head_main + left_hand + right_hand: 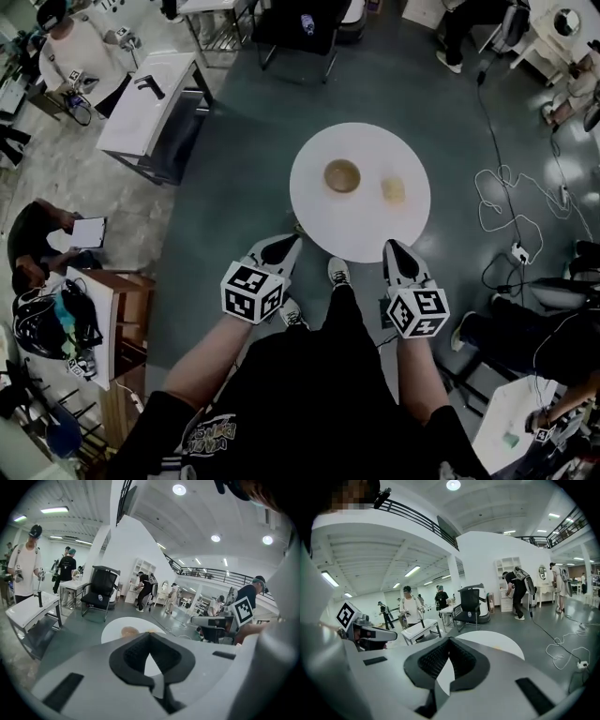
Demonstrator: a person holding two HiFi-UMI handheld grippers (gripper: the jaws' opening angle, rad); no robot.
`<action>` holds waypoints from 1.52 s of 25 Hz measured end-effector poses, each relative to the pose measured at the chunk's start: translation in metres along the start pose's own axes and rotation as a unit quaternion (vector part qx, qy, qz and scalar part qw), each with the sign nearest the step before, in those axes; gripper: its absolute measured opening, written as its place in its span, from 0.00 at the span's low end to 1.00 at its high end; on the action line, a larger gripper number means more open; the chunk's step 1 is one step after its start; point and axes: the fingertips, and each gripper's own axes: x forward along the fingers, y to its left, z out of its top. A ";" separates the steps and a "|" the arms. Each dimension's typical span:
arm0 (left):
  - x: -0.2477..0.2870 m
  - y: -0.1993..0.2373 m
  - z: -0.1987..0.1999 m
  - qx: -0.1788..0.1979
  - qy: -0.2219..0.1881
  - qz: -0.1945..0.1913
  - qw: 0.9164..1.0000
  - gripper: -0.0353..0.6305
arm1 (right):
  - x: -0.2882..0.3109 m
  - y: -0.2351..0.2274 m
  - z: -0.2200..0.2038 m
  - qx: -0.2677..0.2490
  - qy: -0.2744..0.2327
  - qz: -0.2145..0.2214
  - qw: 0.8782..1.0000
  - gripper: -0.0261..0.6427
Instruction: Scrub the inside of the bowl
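Jaws of left gripper (149,635) closed, tips meeting, nothing between. Jaws of right gripper (449,640) closed, tips meeting, nothing held. Both grippers side by side at near rim of round white desk (319,220): left toward left-near edge, right toward right-near edge. Bowl (342,175) upright near desk centre, well apart from both grippers and well inside the rim. Yellowish pad (394,190) near bowl on right, not touching. Open floor rings desk. Loose cable (506,197) on floor right of desk. Chair (300,23) beyond far edge.
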 end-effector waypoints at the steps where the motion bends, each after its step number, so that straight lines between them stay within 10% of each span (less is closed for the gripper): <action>1: 0.001 0.006 0.002 -0.003 0.001 0.007 1.000 0.06 | 0.009 0.000 0.001 0.000 0.002 0.007 1.000 0.07; 38: 0.227 0.141 -0.043 -0.088 0.132 0.149 0.976 0.07 | 0.130 -0.162 -0.052 0.078 0.101 0.017 0.992 0.07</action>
